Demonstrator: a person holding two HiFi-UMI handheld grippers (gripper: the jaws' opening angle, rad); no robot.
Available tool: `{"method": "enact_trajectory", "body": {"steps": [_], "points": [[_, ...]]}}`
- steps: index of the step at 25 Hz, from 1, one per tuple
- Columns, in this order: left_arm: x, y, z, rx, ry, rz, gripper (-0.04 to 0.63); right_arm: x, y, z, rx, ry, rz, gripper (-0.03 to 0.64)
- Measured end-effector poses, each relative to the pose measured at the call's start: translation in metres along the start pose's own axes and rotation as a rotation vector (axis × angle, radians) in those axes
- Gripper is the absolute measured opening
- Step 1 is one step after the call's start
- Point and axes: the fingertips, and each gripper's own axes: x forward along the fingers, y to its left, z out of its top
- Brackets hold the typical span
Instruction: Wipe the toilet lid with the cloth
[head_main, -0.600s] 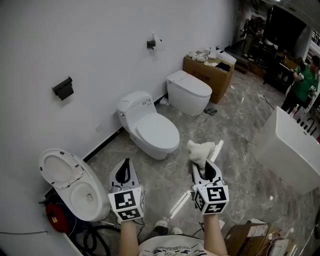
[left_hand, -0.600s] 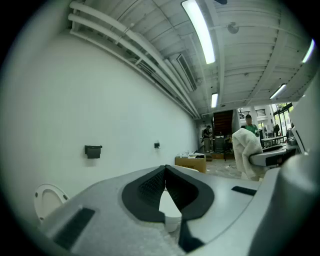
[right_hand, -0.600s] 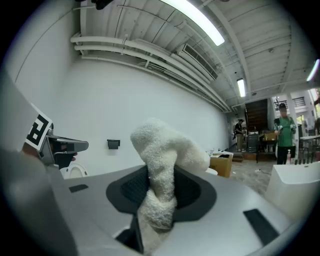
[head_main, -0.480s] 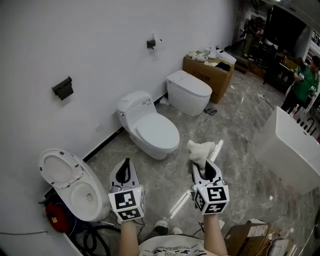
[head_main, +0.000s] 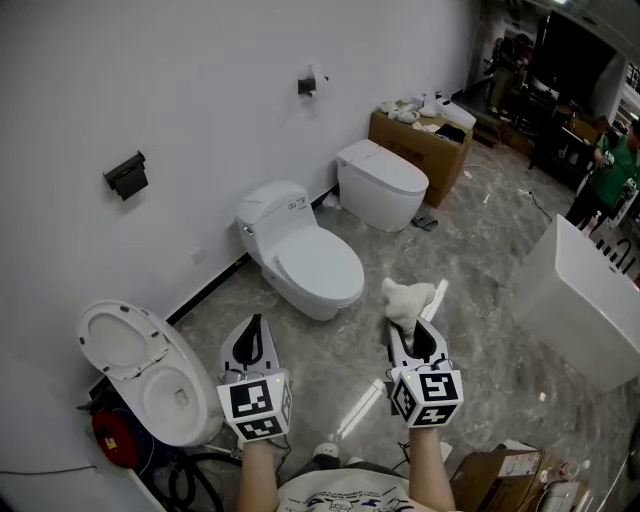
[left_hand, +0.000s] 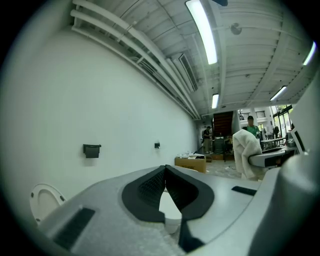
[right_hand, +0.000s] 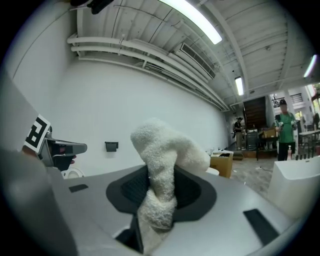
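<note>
Cloth (head_main: 408, 300), white and fluffy: in the head view it stands bunched at the tip of the right tool (head_main: 412, 330), held in the air above the grey marble floor (head_main: 480, 260), near the front rim of the middle toilet but not touching it. Toilet lid (head_main: 318, 268), white, closed, on that middle toilet against the white wall. Left tool (head_main: 252, 335) hangs beside the right one, well apart from it, jaws brought together with nothing in them. Open toilet (head_main: 150, 375) at lower left, seat raised; second closed toilet (head_main: 385, 178) further along the wall; cardboard box (head_main: 420, 140) beyond it; black wall holder (head_main: 126, 176); white tub (head_main: 585, 305) at right; person in green (head_main: 608, 170) in the far background. Left gripper view: left tool (left_hand: 165, 170) has its jaws meeting at the tips, a small gap lower down between the pads, empty; the cloth (left_hand: 246, 152) shows at right, upright in the other tool. Right gripper view: right tool (right_hand: 160, 192) has its jaws clamped on the cloth (right_hand: 162, 150), which is pinched at its middle, bulges above the pads and trails below them; left tool (right_hand: 62, 149) is visible at the left edge.
</note>
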Motion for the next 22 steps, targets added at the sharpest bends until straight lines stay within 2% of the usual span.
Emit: {"method": "enact_trajectory", "body": {"steps": [12,22], "points": [[0.03,0.034,-0.015,0.001,0.034,-0.003,0.009,0.042,0.019,-0.015,0.021,0.03,-0.007,0.121],[0.089,0.054,-0.033,-0.01,0.069,0.048,0.009,0.114,0.001,-0.025,0.019,0.056,0.011,0.121]]}}
